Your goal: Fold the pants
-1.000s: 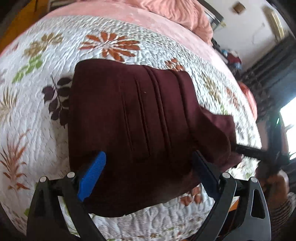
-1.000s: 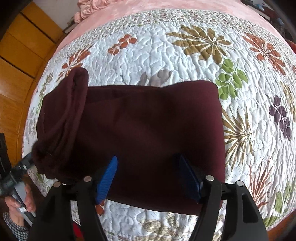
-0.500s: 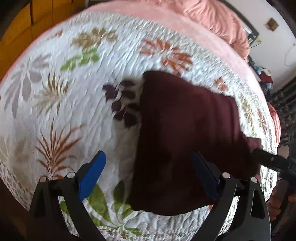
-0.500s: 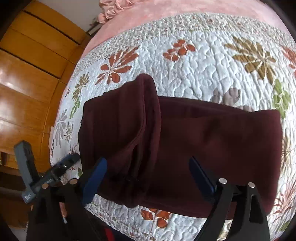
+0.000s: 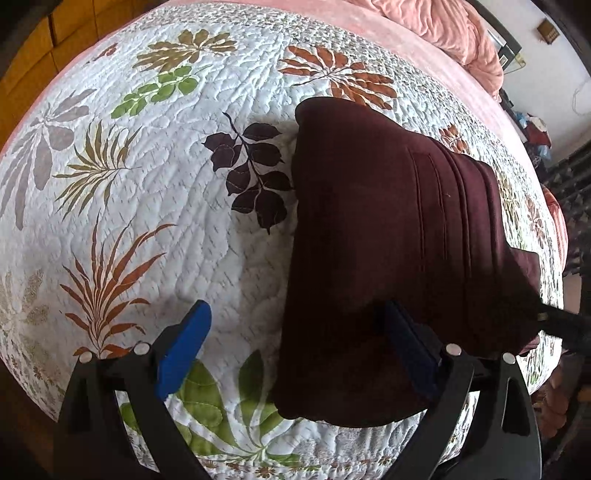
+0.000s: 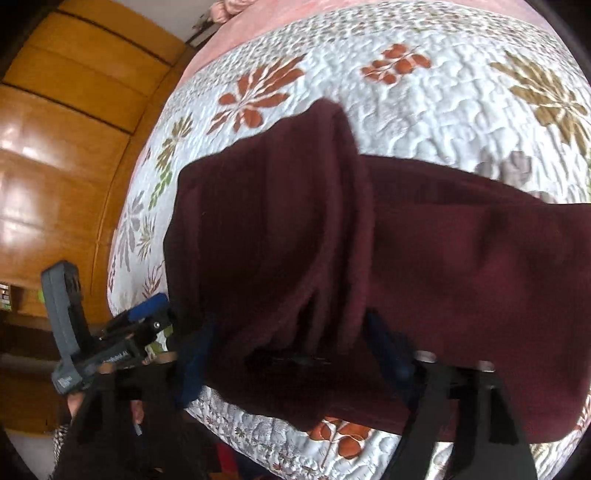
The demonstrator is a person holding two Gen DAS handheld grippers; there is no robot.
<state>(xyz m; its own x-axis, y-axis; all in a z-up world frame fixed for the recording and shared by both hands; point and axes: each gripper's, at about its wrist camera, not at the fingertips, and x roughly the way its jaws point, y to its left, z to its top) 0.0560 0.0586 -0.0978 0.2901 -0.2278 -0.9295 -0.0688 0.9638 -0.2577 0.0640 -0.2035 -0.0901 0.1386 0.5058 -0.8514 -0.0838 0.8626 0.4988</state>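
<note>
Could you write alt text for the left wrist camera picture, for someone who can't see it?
Folded maroon pants lie on a leaf-patterned white quilt. The left claw is open in the foreground, one blue-padded finger over bare quilt.

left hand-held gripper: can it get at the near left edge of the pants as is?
Probably yes. The left hand-held gripper is open, with its right finger over the pants and its left finger over bare quilt. Nothing lies between them and that edge.

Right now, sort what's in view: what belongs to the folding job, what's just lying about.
Job:
pants, lying partly folded
left gripper, open
right gripper, open over the pants' raised fold
quilt, the work surface

Lying about:
pink blanket
wooden panelling
</note>
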